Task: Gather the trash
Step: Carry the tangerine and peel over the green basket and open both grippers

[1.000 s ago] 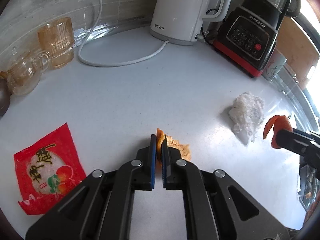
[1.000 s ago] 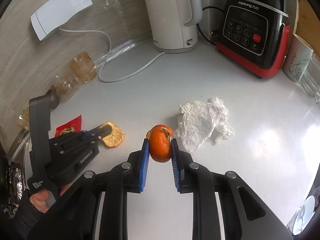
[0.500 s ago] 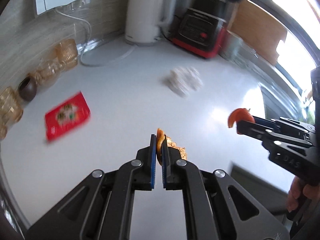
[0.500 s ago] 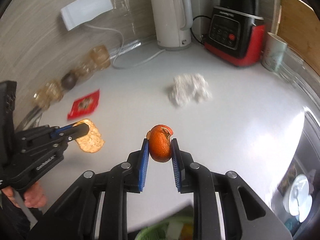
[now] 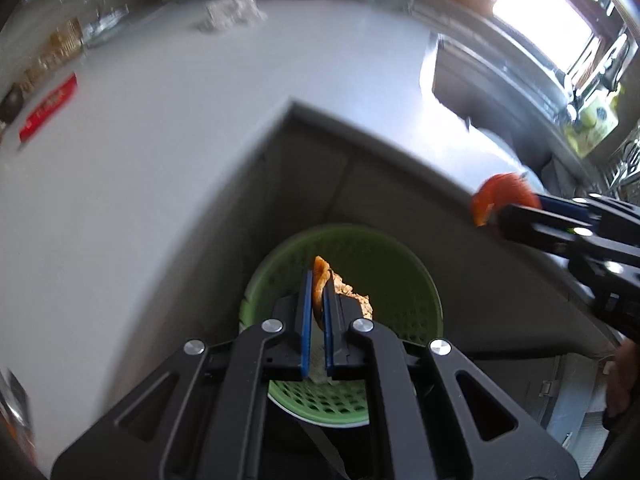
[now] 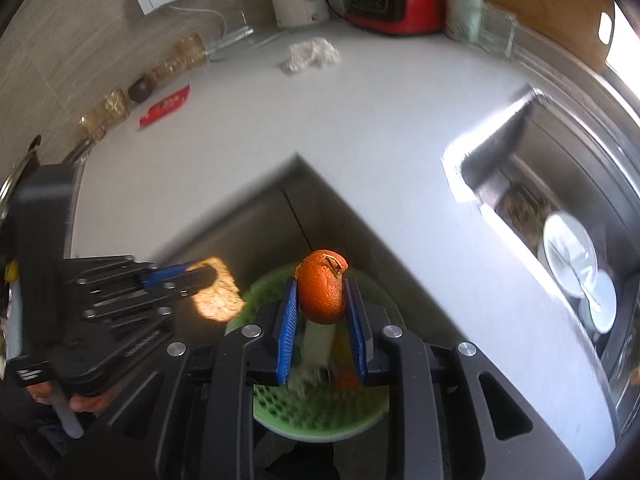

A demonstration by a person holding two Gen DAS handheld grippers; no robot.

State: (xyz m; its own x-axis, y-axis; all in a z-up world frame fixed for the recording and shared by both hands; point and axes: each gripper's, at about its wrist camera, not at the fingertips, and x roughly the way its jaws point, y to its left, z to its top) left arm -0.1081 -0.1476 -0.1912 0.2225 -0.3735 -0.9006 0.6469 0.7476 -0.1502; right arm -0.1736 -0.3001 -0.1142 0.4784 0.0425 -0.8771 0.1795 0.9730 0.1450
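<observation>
Daylight enters from the window [image 5: 560,12] at far right and overexposes that corner. Glare marks the white countertop [image 6: 360,120] and the rim of the steel sink [image 6: 480,168]. The recess below the countertop edge lies in shadow. Motion blur smears the background in both views, most strongly in the left wrist view; the near gripper bodies remain sharp. Fisheye distortion bends the edges, and the corners are vignetted black.

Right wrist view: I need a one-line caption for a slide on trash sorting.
Right gripper holds orange peel above the green perforated bin; left gripper brings a cracker alongside.
</observation>
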